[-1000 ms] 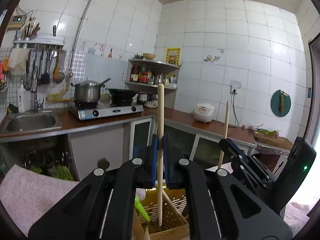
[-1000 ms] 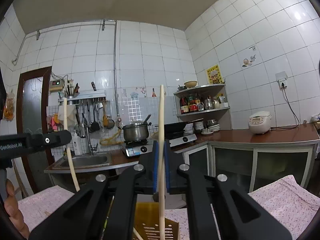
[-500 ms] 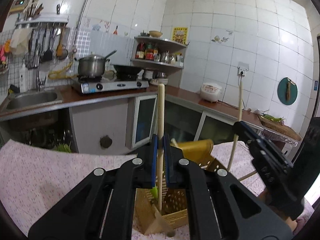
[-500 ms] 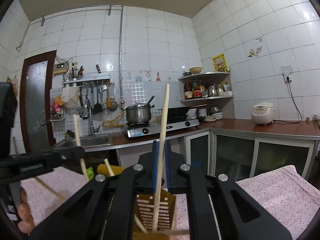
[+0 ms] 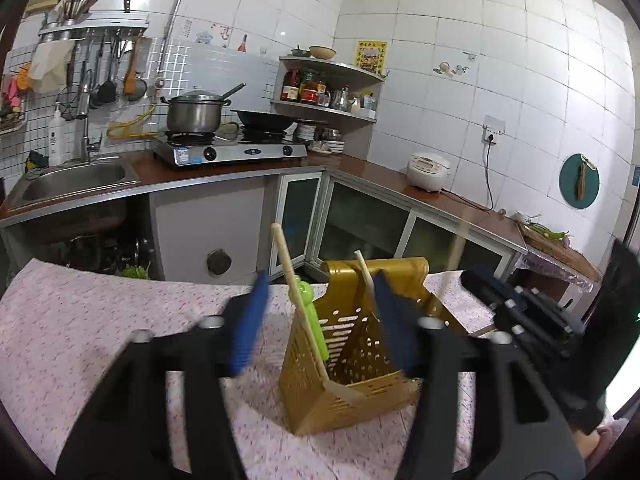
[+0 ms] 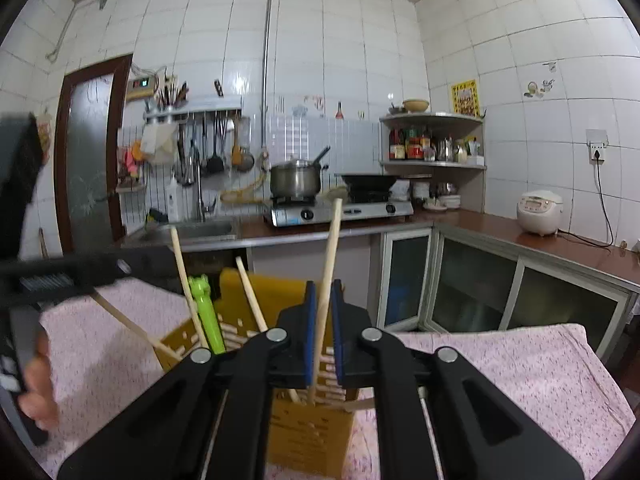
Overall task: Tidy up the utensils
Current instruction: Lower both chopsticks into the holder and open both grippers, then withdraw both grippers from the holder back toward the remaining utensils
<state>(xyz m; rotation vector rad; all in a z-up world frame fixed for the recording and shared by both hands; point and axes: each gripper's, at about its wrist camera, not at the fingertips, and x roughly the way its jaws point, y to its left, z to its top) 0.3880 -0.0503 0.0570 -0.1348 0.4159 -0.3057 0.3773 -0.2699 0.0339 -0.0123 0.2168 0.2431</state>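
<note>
Surface: a table under a pink flowered cloth (image 5: pixel 100 320), running from the near edge to the far side of both views
Holder: a yellow perforated utensil holder (image 5: pixel 352 364) stands on the cloth, near the middle, close in front of both grippers
In the holder: a wooden chopstick (image 5: pixel 298 300) leans left, beside a green plastic utensil (image 5: pixel 314 320); another wooden stick leans at the far rim
Left gripper (image 5: pixel 320 328): jaws have just been opening and stand wide apart, one to each side of the holder, pads pressing on nothing; the chopstick stands loose between them
Right gripper (image 6: pixel 322 340): blue pads nearly together, clamped on a tilted chopstick (image 6: pixel 326 280) whose lower end is down inside the holder
Room: white tiled walls, a brown counter (image 5: pixel 380 172) along the far side, a steel sink (image 5: pixel 76 180) far left, a gas stove (image 5: pixel 232 152) with a steel pot (image 5: pixel 194 114) and a dark wok, a corner shelf of bottles, a white rice cooker (image 5: pixel 428 166) to the right
</note>
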